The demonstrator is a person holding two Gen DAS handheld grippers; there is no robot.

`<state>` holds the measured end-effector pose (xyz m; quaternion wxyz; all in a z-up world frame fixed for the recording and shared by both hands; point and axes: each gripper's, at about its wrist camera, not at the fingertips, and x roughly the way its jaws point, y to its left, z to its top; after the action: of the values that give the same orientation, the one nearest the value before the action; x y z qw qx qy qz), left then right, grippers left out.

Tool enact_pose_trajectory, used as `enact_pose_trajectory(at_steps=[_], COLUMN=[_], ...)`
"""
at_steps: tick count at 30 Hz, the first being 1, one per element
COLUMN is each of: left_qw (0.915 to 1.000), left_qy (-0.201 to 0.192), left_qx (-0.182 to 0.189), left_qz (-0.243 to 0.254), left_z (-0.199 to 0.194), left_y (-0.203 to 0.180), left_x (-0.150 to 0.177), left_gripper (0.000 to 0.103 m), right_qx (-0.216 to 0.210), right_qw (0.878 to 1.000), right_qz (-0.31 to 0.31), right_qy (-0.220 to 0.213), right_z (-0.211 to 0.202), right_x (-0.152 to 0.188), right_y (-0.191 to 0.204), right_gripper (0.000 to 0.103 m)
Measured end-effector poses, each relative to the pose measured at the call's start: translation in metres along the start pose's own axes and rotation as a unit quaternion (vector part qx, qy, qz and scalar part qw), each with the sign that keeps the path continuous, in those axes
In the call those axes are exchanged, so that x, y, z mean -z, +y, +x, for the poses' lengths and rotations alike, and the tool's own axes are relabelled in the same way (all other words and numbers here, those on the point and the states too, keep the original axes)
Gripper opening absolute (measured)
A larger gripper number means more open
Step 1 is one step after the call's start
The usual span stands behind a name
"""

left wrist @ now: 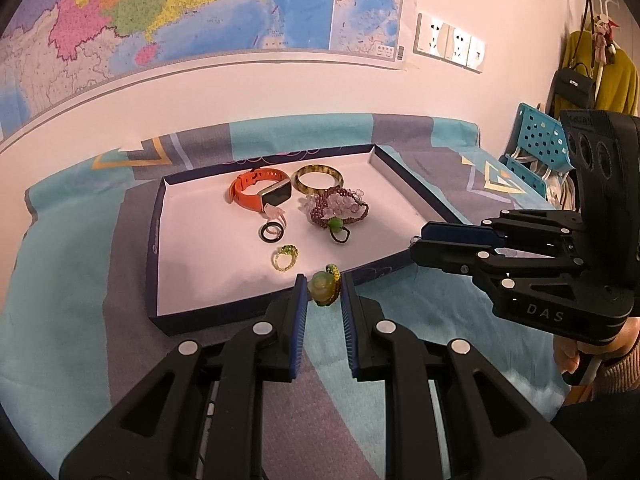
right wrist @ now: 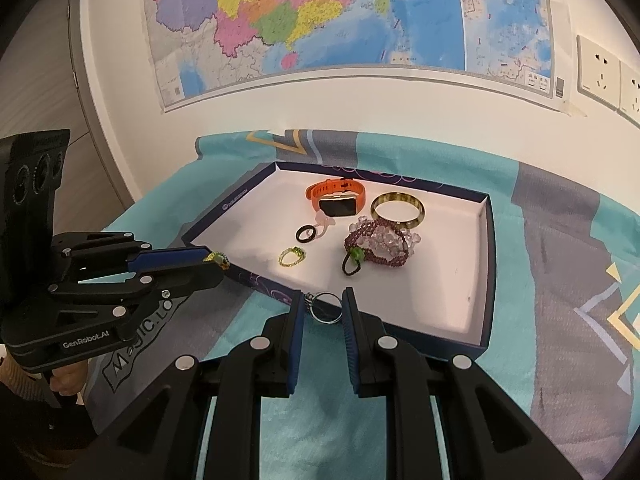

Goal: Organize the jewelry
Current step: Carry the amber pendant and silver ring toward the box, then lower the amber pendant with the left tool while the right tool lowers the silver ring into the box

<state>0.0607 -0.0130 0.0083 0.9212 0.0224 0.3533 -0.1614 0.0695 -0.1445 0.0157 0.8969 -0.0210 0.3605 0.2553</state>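
**Around your workspace**

Behind the table you have a coloured map [left wrist: 192,12] pinned to the pale wall [left wrist: 280,92], with a row of white sockets [left wrist: 450,42] to its right. The table wears a teal and grey patterned cloth [left wrist: 68,248]. Off to your right stands a blue perforated chair [left wrist: 540,136]; above it a yellow garment [left wrist: 618,80] and a black handbag [left wrist: 576,86] hang together. On your left there is a grey door [right wrist: 44,80].

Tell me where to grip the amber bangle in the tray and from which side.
Grip the bangle's near rim, one pad inside the hoop and one outside, coming from above. It lies flat on the tray floor, so its sides give no hold; the beaded bracelet crowds the near edge.
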Motion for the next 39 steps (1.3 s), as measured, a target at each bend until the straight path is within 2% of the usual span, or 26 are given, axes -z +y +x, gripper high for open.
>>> enact_pose_trajectory(at_steps=[39], left_qw=[0.9999], left_qy=[-0.008], left_qx=[-0.012], left_qz=[-0.004], left_z=[0.014], left_y=[0.010], left_x=[-0.022], left_gripper=[0.017], right_qx=[0.004], right_qw=[1.000], right_qz=[-0.003], right_qy=[-0.006], right_z=[0.015], right_x=[-0.019], right_y=[-0.007], right_gripper=[0.017])
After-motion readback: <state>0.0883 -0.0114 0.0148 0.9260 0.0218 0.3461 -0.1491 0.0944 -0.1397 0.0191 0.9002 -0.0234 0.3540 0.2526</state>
